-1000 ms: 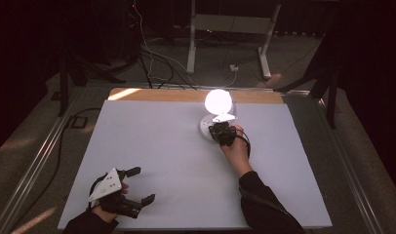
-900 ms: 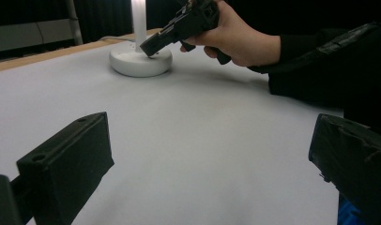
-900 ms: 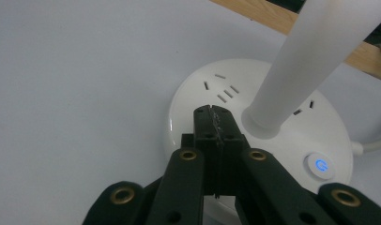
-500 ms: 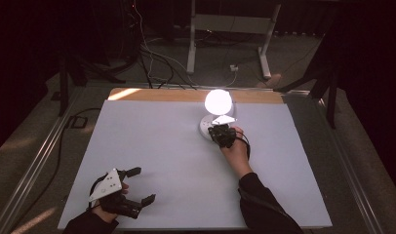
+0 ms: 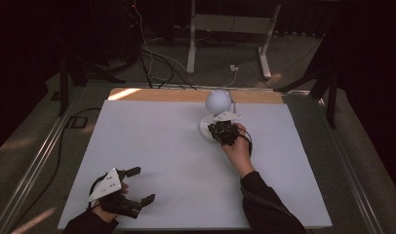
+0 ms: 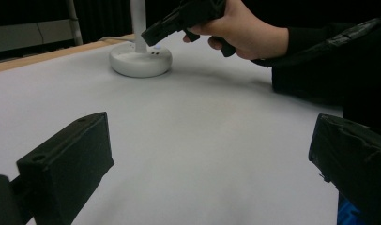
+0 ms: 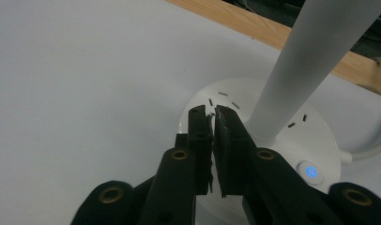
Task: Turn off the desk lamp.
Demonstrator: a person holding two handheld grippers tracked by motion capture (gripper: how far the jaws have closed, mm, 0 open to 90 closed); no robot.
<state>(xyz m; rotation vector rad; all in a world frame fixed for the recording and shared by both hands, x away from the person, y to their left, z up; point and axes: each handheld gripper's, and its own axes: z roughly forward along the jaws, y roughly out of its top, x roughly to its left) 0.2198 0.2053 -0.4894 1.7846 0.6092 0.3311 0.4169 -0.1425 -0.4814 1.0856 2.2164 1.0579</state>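
The right gripper (image 7: pixel 212 112) hung over the round white base (image 7: pixel 254 140) of a small desk lamp (image 5: pixel 218 101), its jaws drawn almost together with only a sliver of gap between the fingertips (image 7: pixel 198 123) and nothing caught in it. The jaws had just been opening a touch, yet no thing lay between them. In the right gripper view the tips sat just above the base's top, close beside the foot of the white stem (image 7: pixel 315 51), which rose to the far side of the fingers. A glowing blue button (image 7: pixel 310 171) lay on the base off to one side of the tips, near but apart from them. Small dark marks ringed the top of the base just ahead of the tips (touch controls, I guessed, though they were too small to read).

The step looked like working the lamp's controls with the closed tips. To do it well, I judged, the jaws should stay nearly shut so they act as one blunt point, come straight down on the chosen mark, and press lightly; a sideways shove could slide the light base across the white table (image 5: pixel 152 141), and a drift toward the stem would nudge the globe.

The left gripper (image 5: pixel 137 185) rested well apart at the table's near edge, jaws wide and holding nothing.
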